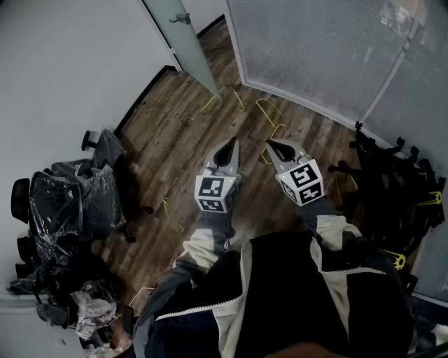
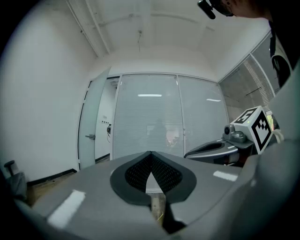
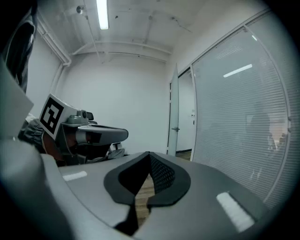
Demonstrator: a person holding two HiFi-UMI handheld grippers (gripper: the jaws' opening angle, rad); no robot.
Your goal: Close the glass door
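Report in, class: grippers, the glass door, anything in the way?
Left gripper shut, empty; right gripper shut, empty. Glass door open, well ahead, untouched. Yellow wire pieces on the floor between.

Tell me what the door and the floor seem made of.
The door: likely frosted glass, a pale, smooth, matte panel with a metal lever handle. The floor: wood or wood-look laminate, brown planks with visible grain and seams.

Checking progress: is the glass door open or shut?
Open. The glass door stands swung into the room, angled away from the blind-covered glass wall, with the doorway gap showing beside it.
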